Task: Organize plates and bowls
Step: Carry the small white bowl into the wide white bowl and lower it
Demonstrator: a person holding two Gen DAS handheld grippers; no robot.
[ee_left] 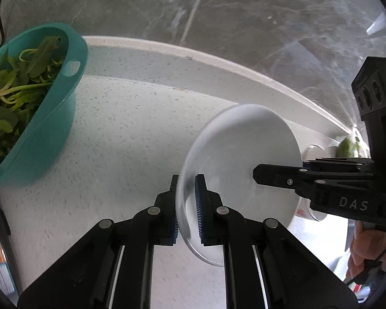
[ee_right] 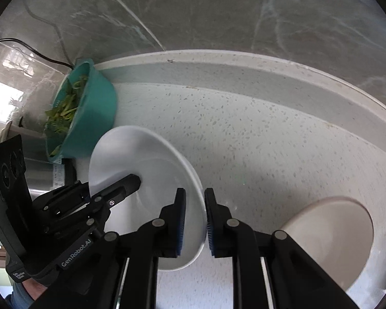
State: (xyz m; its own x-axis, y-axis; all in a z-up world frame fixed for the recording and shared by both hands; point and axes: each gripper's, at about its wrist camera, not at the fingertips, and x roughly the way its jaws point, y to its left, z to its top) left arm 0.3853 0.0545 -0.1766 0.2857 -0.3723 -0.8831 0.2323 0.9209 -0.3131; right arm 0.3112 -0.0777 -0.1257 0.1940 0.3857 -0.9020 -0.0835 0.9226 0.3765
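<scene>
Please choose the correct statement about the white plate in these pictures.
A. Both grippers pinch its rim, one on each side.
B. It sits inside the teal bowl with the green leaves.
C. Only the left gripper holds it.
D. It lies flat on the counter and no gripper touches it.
A: the left gripper and the right gripper each clamp the rim of the white plate at opposite sides.

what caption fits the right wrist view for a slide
Both grippers, right and left, clamp a white plate's rim above a speckled countertop.
</scene>
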